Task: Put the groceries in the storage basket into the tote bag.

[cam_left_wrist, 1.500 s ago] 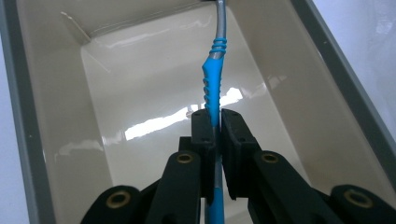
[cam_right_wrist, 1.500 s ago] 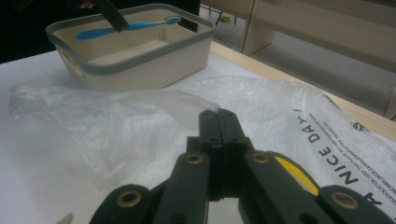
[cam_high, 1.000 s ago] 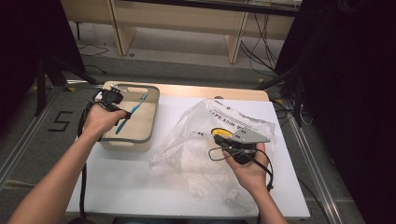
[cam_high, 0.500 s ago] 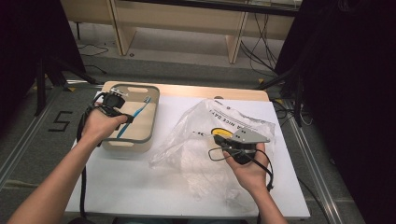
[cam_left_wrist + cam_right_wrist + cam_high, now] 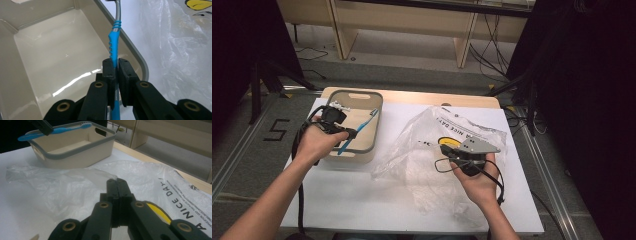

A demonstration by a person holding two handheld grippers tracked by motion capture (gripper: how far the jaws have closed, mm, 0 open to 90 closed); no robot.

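The left tool (image 5: 343, 131) is clamped on a blue toothbrush (image 5: 114, 47), its pads pressing the handle partway along. In the high view the toothbrush slants over the near right part of a beige bin (image 5: 357, 95) with a grey rim, brush end pointing toward the far side. The bin stands on the left of the white desk (image 5: 362, 200), and its floor looks bare in the left gripper view. The right tool (image 5: 117, 186) is closed with nothing between its jaws, held low over a crumpled clear plastic bag (image 5: 422, 165) that lies just right of the bin. The bag bears black lettering and a yellow mark.
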